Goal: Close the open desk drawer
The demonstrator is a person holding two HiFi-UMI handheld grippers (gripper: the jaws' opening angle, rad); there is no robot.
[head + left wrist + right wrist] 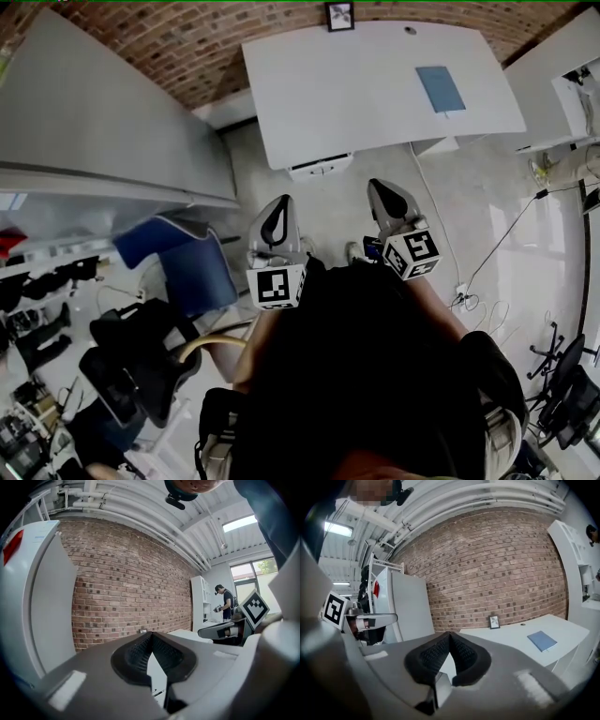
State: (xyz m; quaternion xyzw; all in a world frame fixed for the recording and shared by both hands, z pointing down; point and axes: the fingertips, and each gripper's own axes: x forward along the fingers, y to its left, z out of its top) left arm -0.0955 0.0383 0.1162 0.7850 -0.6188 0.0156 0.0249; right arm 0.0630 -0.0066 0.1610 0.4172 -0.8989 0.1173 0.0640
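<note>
Head view: left gripper [279, 201] and right gripper [381, 186], ribbed black pads [133, 656] pressed together (empty), face smooth white desk [356, 94]; its drawer [321, 169] seemingly ajar.

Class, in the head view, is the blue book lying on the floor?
No, the blue book lies flat on the white desk.

Far: red brick wall [187, 37], small framed picture [339, 15] against it. Floor [487, 187]: pale, glossy; cables [489, 251] right. Left: blue chair [192, 267]; black office chairs [141, 361] nearer. Ceiling: white pipes [140, 513]. Daylit window [255, 573].
</note>
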